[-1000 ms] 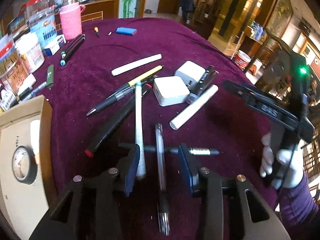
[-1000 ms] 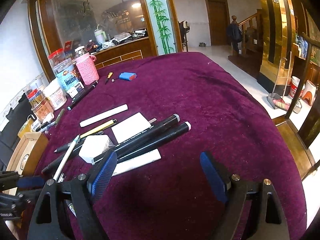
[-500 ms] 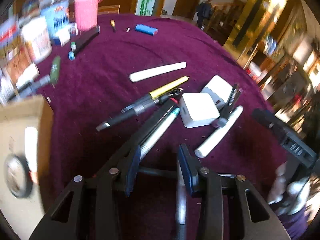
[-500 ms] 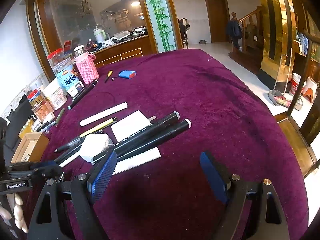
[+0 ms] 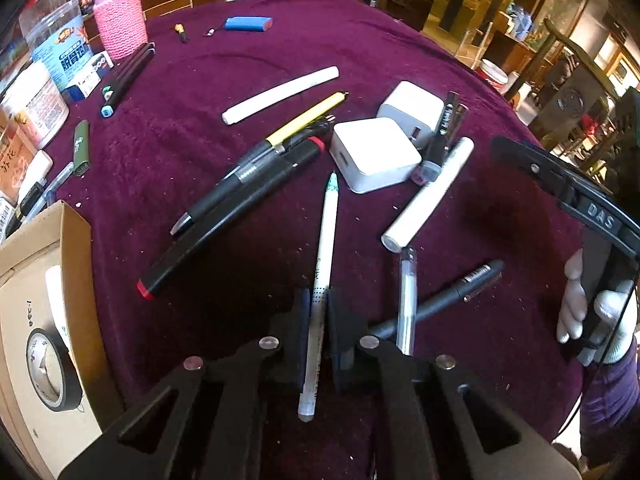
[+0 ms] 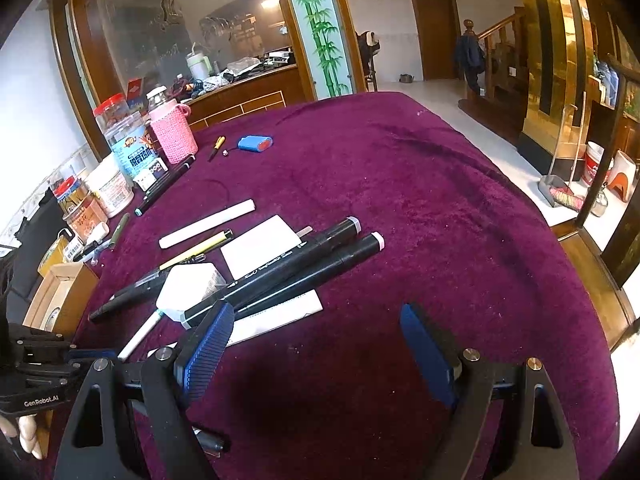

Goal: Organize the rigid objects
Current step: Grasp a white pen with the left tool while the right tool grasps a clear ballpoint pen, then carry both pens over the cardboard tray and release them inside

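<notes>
My left tongs (image 5: 319, 322) are clamped on the slim white pen with a teal tip (image 5: 327, 240), low over the purple-clothed desk (image 5: 400, 60), right tongs (image 6: 316, 354) apart and empty; pick-up step, next lift toward the open cardboard box (image 5: 48, 320).

A table (image 5: 400, 40) under a purple velvet cloth carries two white chargers (image 5: 376, 154), white tubes (image 5: 280, 94), a yellow pen (image 5: 308, 120), black markers (image 5: 228, 216), a clear pen (image 5: 406, 300) crossing a black pen (image 5: 452, 292), a blue battery pack (image 5: 248, 24), a green lighter (image 5: 81, 148), a pink-sleeved bottle (image 5: 120, 20), jars (image 5: 56, 44) and a cardboard box (image 5: 40, 320) at the left edge.
</notes>
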A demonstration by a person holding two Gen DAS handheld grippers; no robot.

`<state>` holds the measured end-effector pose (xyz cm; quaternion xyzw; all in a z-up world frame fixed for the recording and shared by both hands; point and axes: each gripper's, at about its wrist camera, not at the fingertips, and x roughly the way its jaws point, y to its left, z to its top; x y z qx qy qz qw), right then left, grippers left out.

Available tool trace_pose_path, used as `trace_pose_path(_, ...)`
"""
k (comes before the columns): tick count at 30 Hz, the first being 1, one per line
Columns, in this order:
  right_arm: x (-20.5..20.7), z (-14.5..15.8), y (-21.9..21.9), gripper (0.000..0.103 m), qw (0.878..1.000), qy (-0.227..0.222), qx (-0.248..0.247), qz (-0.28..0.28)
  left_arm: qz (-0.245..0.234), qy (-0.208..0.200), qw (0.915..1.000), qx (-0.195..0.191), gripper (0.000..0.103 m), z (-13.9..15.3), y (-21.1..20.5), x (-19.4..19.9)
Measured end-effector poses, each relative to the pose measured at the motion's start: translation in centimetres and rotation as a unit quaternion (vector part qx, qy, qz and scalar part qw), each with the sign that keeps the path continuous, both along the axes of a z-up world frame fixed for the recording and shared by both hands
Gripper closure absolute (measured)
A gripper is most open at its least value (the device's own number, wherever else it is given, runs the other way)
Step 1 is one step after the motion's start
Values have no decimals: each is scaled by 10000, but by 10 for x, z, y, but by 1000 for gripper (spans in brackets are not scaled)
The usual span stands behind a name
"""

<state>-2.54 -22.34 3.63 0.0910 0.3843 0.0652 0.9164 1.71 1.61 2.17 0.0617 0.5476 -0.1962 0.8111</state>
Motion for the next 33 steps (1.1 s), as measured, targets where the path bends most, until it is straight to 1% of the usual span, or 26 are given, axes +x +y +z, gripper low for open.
trace_pose_path(2, 0, 0, 0, 15, 10000, -2, -2, -4, 43, -37, 9999, 90, 95, 2, -4, 7)
trace_pose_path(3, 0, 0, 0, 15, 10000, 2, 2, -5, 3, -126, 9996, 245, 94, 4, -12, 10)
trace_pose_path(5, 2, -1, 0, 15, 10000, 21, 18, -12, -92, -373, 9980, 510, 91, 1, -23, 10)
trace_pose_path(6, 2, -2, 0, 15, 10000, 43, 38, -21, -135, -577, 9960, 661, 91, 0, -29, 7)
trace_pose_path(7, 3, -3, -1, 15, 9999, 72, 67, -34, -170, -756, 9940, 773, 93, 0, -34, 2)
trace_pose_path(8, 3, -3, -2, 15, 9999, 88, 89, -45, -177, -838, 9930, 815, 95, -1, -34, 1)
trace_pose_path(10, 4, -5, -6, 15, 9997, 138, 177, -95, -54, -847, 9946, 598, 96, 1, -27, -4)
trace_pose_path(12, 5, -6, -9, 15, 9994, 180, 246, -138, 86, -831, 9962, 251, 96, 6, -16, -11)
trace_pose_path(14, 6, -8, -12, 15, 9991, 228, 316, -179, 281, -872, 9957, -146, 96, 16, -2, -19)
trace_pose_path(15, 6, -9, -14, 15, 9988, 243, 359, -207, 403, -901, 9940, -465, 96, 27, 10, -28)
trace_pose_path(17, 7, -10, -16, 15, 9984, 263, 429, -242, 544, -1014, 9896, -866, 96, 40, 26, -42)
trace_pose_path(18, 7, -10, -16, 15, 9984, 270, 451, -230, 632, -1117, 9853, -1126, 96, 54, 40, -55)
trace_pose_path(19, 6, -8, -16, 15, 9984, 262, 444, -224, 695, -1212, 9822, -1260, 96, 55, 42, -69)
trace_pose_path(21, -4, 0, -8, 15, 9992, 196, 323, -155, 826, -1464, 9736, -1546, 96, 73, 65, -92)
trace_pose_path(22, -14, 7, 0, 15, 9986, 179, 494, 41, 888, -1595, 9689, -1668, 96, 81, 77, -105)
trace_pose_path(23, -21, 11, 7, 15, 9975, 182, 654, 204, 963, -1714, 9648, -1745, 96, 88, 88, -118)
trace_pose_path(24, -35, 18, 24, 15, 9944, 229, 871, 554, 1031, -1794, 9621, -1774, 96, 91, 96, -123)
trace_pose_path(26, -51, 24, 51, 15, 9909, 337, 894, 944, 1183, -1940, 9565, -1829, 96, 96, 116, -136)
trace_pose_path(29, -65, 15, 97, 16, 9814, 789, 926, 1483, 1437, -1982, 9508, -1897, 96, 93, 140, -148)
trace_pose_path(30, -66, 7, 112, 20, 9791, 996, 890, 1531, 1526, -1955, 9489, -1953, 96, 90, 148, -152)
trace_pose_path(31, -66, 2, 118, 23, 9789, 1072, 847, 1520, 1584, -1935, 9477, -1983, 96, 88, 156, -155)
trace_pose_path(32, -63, -4, 127, 29, 9789, 1181, 760, 1487, 1665, -1917, 9464, -1994, 96, 86, 163, -157)
trace_pose_path(33, -59, -9, 135, 33, 9790, 1293, 704, 1414, 1722, -1914, 9458, -1980, 96, 83, 167, -159)
